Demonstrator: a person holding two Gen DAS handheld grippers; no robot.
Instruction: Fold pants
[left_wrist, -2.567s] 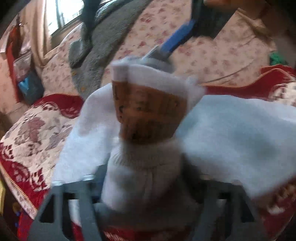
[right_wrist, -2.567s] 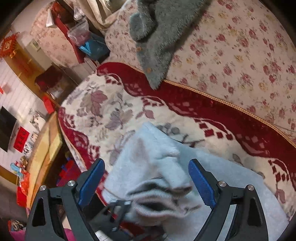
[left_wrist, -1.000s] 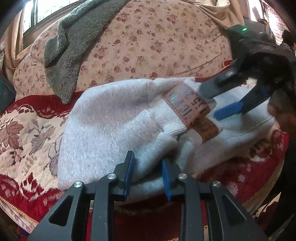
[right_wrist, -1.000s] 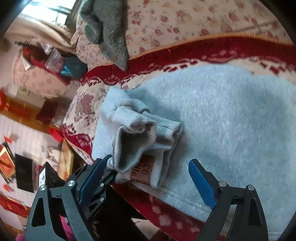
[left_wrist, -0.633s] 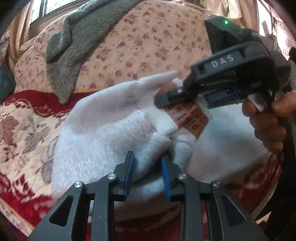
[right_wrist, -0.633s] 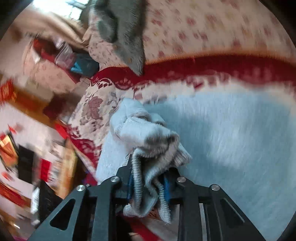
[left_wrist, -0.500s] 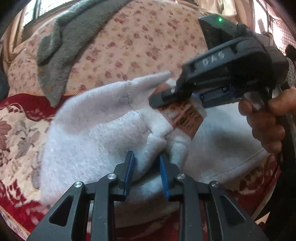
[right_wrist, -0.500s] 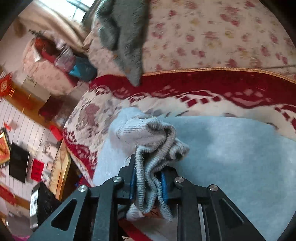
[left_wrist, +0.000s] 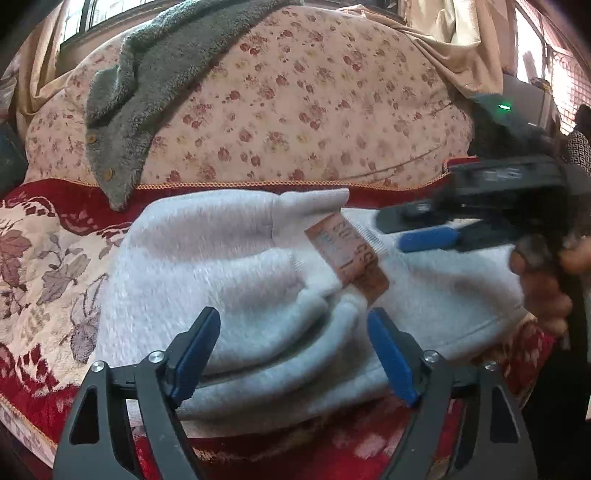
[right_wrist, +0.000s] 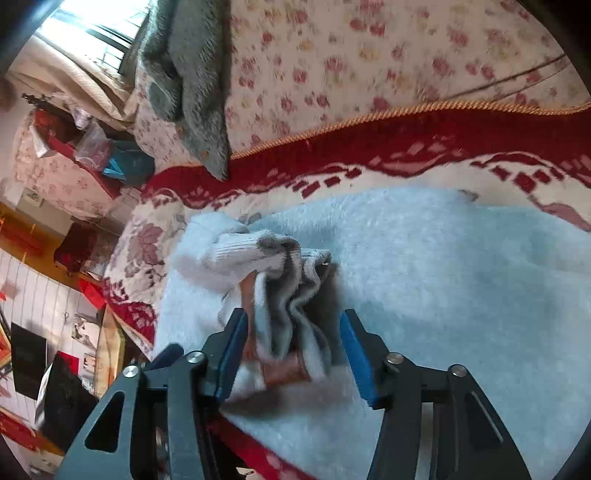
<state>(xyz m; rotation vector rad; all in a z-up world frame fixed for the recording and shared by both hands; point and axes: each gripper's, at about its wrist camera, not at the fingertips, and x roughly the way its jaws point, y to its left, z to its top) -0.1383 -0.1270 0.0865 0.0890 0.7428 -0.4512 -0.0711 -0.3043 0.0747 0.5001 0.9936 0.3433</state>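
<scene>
Light grey fleece pants (left_wrist: 221, 266) lie folded in a thick bundle on the sofa seat, with a brown label (left_wrist: 347, 254) on the ribbed cuffs. My left gripper (left_wrist: 295, 354) straddles the near fold. Its jaws are opening and the blue pads stand clear of the cloth on both sides. In the right wrist view the pants (right_wrist: 443, 277) spread to the right and the bunched cuffs (right_wrist: 266, 254) hang between the fingers of my right gripper (right_wrist: 295, 354). Its jaws are opening too, and the right pad is off the cloth. That right gripper (left_wrist: 424, 229) shows blurred at the label's right.
A dark grey fleece garment (left_wrist: 122, 110) drapes over the floral back cushion (left_wrist: 295, 110). The seat has a red and cream patterned cover (left_wrist: 44, 258), whose front edge is close below me. A person's hand (left_wrist: 543, 288) holds the right gripper. Cluttered furniture (right_wrist: 74, 240) stands beyond the sofa's end.
Both grippers were shut on folds of the pants half a second ago and have let go. The bundle has settled onto the seat, and the right gripper has drawn back to the right.
</scene>
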